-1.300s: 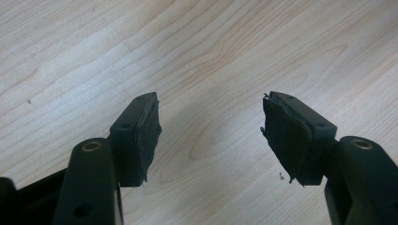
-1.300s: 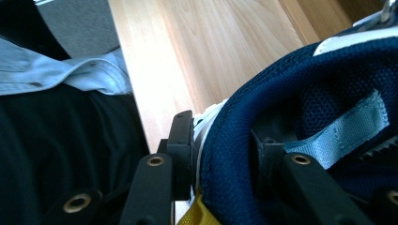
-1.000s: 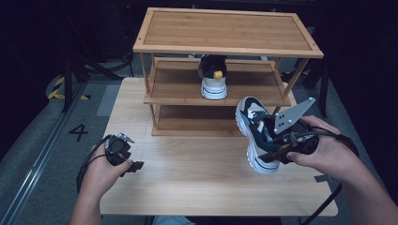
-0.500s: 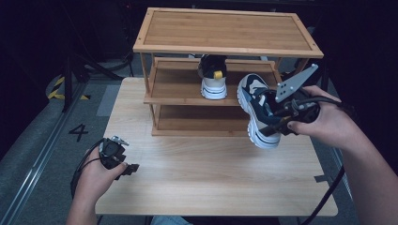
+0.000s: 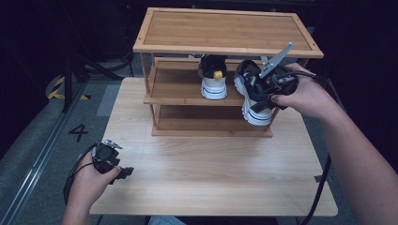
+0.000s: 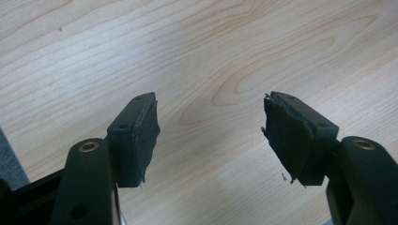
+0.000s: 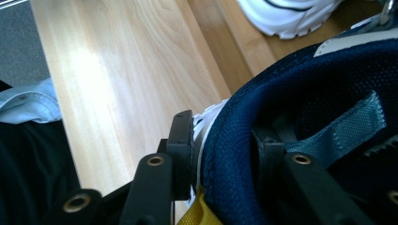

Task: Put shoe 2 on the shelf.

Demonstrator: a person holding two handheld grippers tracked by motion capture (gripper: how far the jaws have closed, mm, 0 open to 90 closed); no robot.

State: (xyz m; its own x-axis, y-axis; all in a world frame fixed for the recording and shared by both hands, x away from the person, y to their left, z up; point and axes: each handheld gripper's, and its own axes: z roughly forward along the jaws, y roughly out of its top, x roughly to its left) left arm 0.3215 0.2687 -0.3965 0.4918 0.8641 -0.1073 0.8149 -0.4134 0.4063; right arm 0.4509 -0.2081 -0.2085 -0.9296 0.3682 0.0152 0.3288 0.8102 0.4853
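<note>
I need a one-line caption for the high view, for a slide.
Right gripper holds a navy-and-white sneaker at the wooden rack's middle shelf, beside its mate; left gripper rests open.

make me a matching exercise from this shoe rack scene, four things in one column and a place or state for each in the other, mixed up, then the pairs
Things
1. left gripper
2. right gripper
3. shoe with the yellow heel tab
4. shoe rack

Places or states
A. stands on the middle shelf, heel toward the camera
B. open, nothing between its fingers, low over the near left of the table
C. stands at the far side of the table, top shelf bare
D. shut on the collar of the navy shoe, held up at the right end of the middle shelf

Pairs: 1-B, 2-D, 3-A, 4-C
</note>
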